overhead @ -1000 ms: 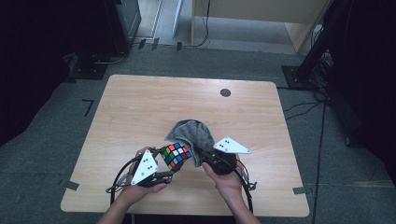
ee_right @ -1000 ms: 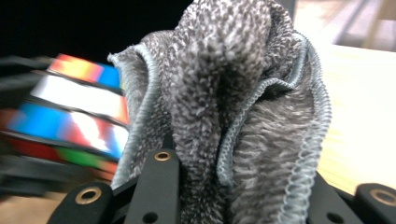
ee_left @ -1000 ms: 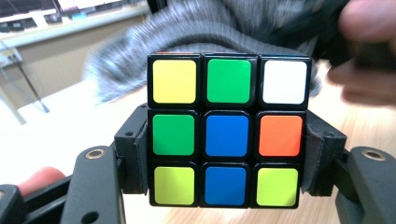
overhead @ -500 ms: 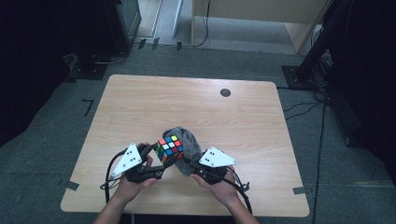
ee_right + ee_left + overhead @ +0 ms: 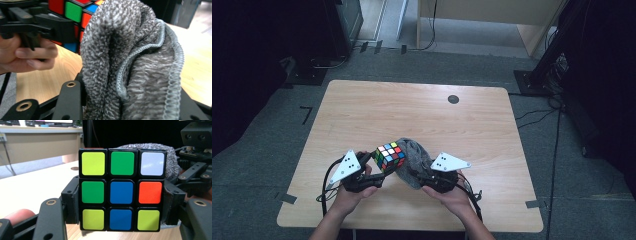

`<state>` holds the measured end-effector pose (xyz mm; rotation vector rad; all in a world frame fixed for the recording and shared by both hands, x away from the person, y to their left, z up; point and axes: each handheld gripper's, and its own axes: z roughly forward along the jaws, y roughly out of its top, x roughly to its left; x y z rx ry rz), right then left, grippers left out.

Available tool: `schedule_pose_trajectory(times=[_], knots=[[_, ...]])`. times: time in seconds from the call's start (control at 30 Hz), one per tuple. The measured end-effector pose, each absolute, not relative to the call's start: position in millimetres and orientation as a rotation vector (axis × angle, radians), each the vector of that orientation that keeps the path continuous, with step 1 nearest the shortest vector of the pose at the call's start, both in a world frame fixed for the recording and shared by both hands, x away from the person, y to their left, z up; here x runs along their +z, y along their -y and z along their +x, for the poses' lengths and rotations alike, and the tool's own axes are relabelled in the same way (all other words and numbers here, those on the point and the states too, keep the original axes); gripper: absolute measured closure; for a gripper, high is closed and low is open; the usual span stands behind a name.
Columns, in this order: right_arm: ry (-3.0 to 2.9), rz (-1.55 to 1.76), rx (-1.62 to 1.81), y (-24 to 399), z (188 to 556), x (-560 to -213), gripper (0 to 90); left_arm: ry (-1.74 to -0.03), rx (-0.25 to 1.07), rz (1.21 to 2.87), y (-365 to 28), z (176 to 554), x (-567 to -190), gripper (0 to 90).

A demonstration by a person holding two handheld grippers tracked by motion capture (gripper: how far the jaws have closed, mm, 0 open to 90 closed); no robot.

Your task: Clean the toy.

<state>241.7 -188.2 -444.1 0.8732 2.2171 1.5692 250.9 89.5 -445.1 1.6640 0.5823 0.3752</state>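
Cube (image 5: pixel 389 156) shifted left from 1 s ago, pinched by left gripper (image 5: pixel 371 176); right gripper (image 5: pixel 416 176), jaws just opening, holds soft cloth (image 5: pixel 413 155); rigid cube grips by flat sides.

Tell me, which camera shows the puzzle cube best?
The left gripper view: the cube faces it squarely, one whole face readable. The high view shows it small; the right gripper view catches a corner behind grey cloth.

Glossy smooth plastic Rubik's cube (image 5: pixel 121 192), rough looped grey terry cloth (image 5: pixel 140 70), matt pale wood-grain table (image 5: pixel 412 112), matt black plastic gripper jaws.
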Motion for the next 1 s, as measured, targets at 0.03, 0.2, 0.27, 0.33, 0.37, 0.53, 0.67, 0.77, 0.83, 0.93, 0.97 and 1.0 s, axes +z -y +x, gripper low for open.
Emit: schedule_pose_trajectory(times=[0.03,0.2,0.27,0.33,0.37,0.53,0.67,0.77,0.83,0.93,0.97,1.0], knots=[[-2.227,0.898,1.535,189,244,-446,54.9,-0.588,0.379,1.665,-90,251,-445,33.9],[-2.315,1.122,1.343,194,262,-459,42.3,-0.605,0.387,1.655,-94,253,-445,33.9],[-2.296,1.186,1.261,197,265,-463,34.4,-0.611,0.388,1.65,-95,253,-445,33.9],[-2.238,1.23,1.174,200,266,-464,28.3,-0.612,0.39,1.652,-96,254,-445,33.9],[-2.212,1.25,1.166,203,267,-463,27.1,-0.613,0.391,1.651,-96,254,-445,33.9],[-2.113,1.282,1.252,214,267,-455,28.2,-0.612,0.388,1.652,-96,254,-445,33.9],[-2.085,1.232,1.242,209,263,-455,28.6,-0.609,0.389,1.654,-96,254,-445,33.9],[-2.059,1.202,1.256,208,260,-454,29.2,-0.611,0.386,1.653,-96,254,-445,33.9],[-2.087,1.204,1.239,205,261,-458,29.0,-0.611,0.385,1.655,-96,254,-445,33.9],[-2.147,1.236,1.179,197,264,-471,28.7,-0.605,0.383,1.664,-94,254,-446,33.9],[-2.174,1.247,1.149,193,265,-478,28.6,-0.603,0.384,1.666,-94,253,-445,33.9],[-2.187,1.253,1.126,191,266,-482,28.7,-0.601,0.385,1.667,-94,253,-445,33.9]])
